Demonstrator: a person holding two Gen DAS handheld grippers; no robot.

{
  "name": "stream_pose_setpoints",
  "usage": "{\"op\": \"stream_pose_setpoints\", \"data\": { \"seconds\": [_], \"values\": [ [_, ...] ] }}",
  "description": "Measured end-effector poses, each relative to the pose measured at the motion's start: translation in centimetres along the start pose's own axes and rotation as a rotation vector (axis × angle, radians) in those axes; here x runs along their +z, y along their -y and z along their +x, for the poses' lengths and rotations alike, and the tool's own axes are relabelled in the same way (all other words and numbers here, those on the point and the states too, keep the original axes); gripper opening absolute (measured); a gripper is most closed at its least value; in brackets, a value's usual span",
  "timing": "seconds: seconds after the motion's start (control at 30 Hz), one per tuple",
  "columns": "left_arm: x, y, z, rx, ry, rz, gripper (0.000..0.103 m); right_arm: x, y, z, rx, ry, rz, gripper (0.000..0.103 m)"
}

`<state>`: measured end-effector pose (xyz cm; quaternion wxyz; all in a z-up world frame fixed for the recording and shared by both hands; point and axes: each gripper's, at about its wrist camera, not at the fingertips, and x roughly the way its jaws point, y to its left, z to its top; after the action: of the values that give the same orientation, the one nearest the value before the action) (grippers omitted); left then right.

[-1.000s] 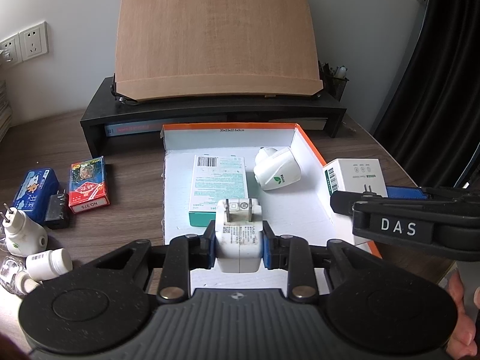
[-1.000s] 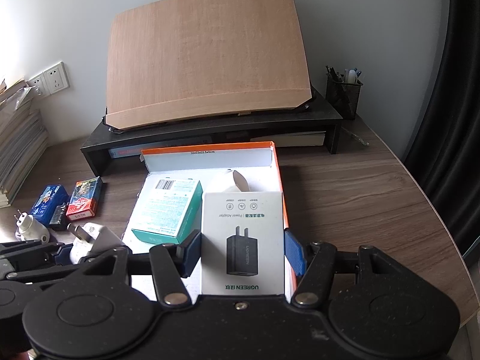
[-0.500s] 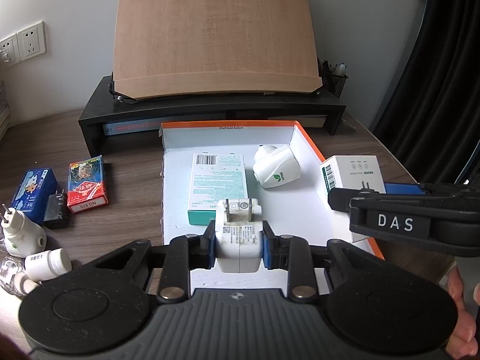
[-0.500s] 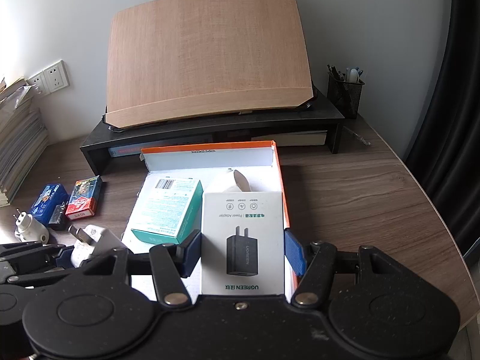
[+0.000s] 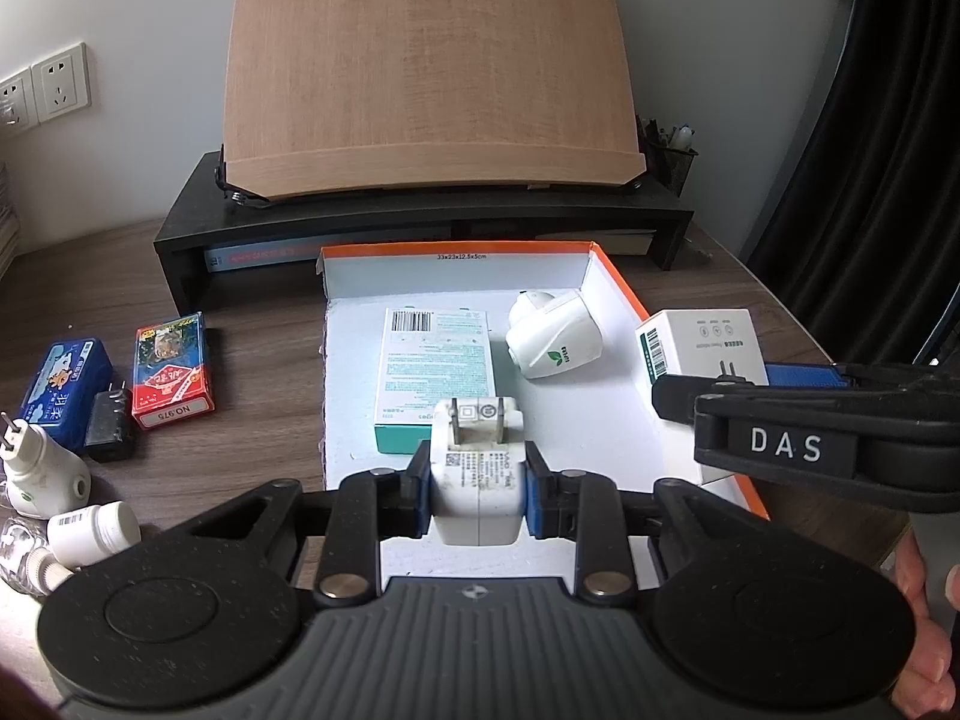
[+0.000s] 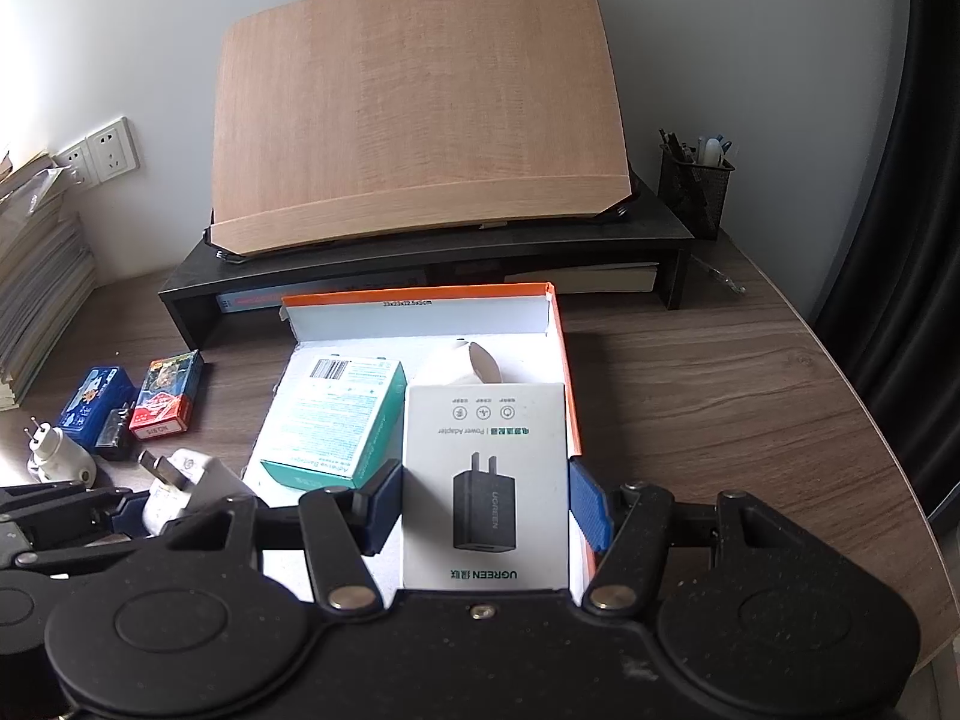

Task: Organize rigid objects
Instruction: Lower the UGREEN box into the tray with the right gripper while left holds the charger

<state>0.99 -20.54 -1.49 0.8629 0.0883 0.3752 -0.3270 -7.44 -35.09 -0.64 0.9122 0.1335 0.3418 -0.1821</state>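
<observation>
My left gripper (image 5: 478, 485) is shut on a white plug adapter (image 5: 478, 468), prongs pointing forward, held over the near edge of the orange-rimmed white box (image 5: 591, 252). My right gripper (image 6: 485, 498) is shut on a white UGREEN power adapter box (image 6: 485, 480), held over the box's right side; it also shows in the left wrist view (image 5: 702, 342). Inside the box lie a teal carton (image 5: 437, 372) and a white plug-in device (image 5: 552, 342).
On the wooden desk left of the box lie a red card pack (image 5: 173, 369), a blue pack (image 5: 65, 390), a black charger (image 5: 109, 426), a white plug-in device (image 5: 39, 474) and a small white bottle (image 5: 93, 531). A black monitor stand (image 5: 420, 222) with a wooden board stands behind.
Both grippers have drifted slightly, keeping their objects; the view has shifted a little. Nothing was taken or let go.
</observation>
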Motion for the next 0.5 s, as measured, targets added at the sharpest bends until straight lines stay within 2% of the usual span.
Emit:
{"op": "stream_pose_setpoints", "data": {
  "seconds": [0.5],
  "values": [
    [0.06,-0.07,0.47,-0.001,-0.008,0.001,0.029,0.01,-0.02,0.09,0.0,-0.004,0.0,0.071]
  ]
}}
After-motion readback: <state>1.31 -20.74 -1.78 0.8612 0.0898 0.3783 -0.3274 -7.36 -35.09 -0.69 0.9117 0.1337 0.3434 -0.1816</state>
